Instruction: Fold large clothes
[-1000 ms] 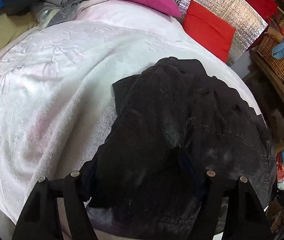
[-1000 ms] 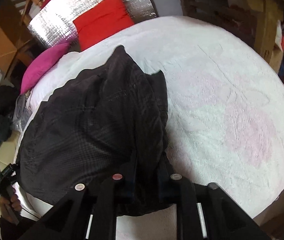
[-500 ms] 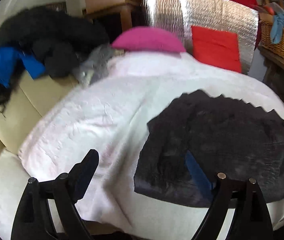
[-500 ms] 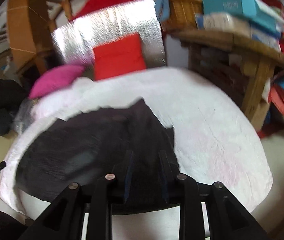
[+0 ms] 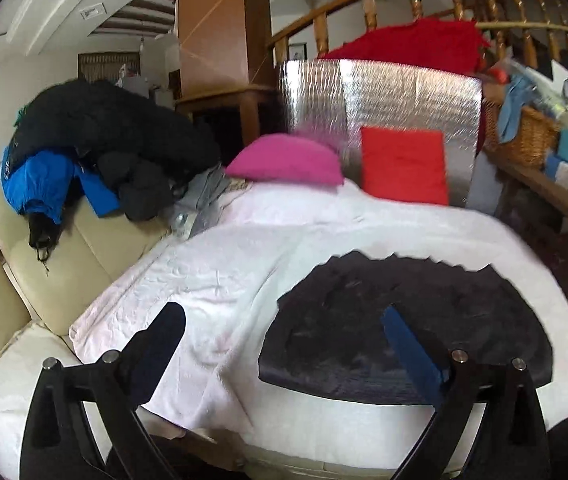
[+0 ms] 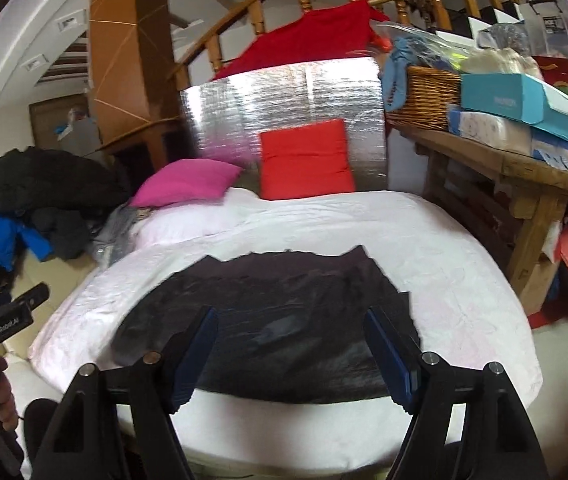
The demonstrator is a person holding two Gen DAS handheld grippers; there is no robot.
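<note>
- My left tool (image 5: 284, 336): jaws wide apart, empty, above the white blanket (image 5: 211, 280).
- Dark garment (image 6: 275, 328): lies flat on the blanket near the bed's front edge, touched by neither tool.
- My right tool (image 6: 290, 344): jaws apart, empty, hovering over the garment.
- Pink pillow (image 6: 187, 182) and red cushion (image 6: 306, 160) sit behind.

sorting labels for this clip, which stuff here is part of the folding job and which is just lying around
Part of the job:
- black garment, flat on the white bed cover
- left tongs, open
- right tongs, open

Just lying about:
- pink pillow
- red cushion
- wicker basket
- dark clothes pile
</note>
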